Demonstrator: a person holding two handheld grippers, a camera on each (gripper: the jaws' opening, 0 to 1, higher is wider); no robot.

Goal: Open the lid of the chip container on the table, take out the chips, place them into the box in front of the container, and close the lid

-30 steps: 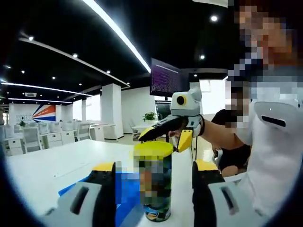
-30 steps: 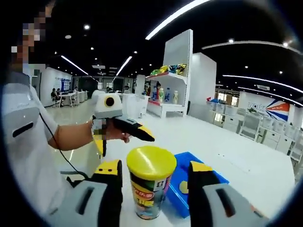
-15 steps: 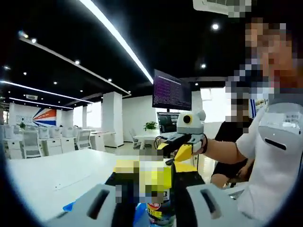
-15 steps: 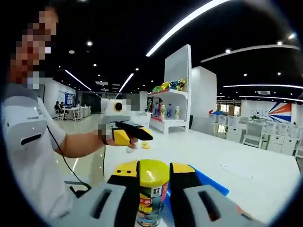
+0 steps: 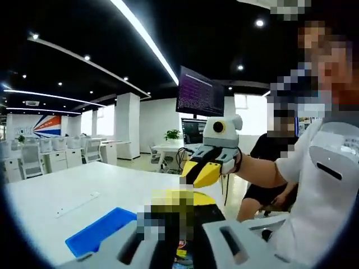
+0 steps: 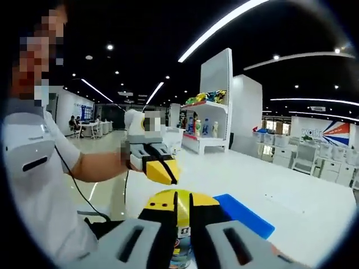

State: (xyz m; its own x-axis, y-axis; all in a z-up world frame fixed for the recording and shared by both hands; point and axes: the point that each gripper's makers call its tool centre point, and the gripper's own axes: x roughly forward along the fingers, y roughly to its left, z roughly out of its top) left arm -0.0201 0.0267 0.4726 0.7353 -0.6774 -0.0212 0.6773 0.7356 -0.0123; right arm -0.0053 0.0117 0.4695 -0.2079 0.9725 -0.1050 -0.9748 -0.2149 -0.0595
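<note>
chip container point(image 6: 180, 246) lower centre, judged light, crushable | right gripper point(image 6: 177, 208) clamped at yellow lid point(image 6: 160, 198) | left gripper point(image 5: 178, 208) jaw state indeterminable

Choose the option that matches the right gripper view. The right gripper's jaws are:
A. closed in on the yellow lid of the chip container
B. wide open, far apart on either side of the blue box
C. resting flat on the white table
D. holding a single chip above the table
A: in the right gripper view the right gripper has its jaws drawn together at the yellow lid of the chip container, beside the blue box.
</note>
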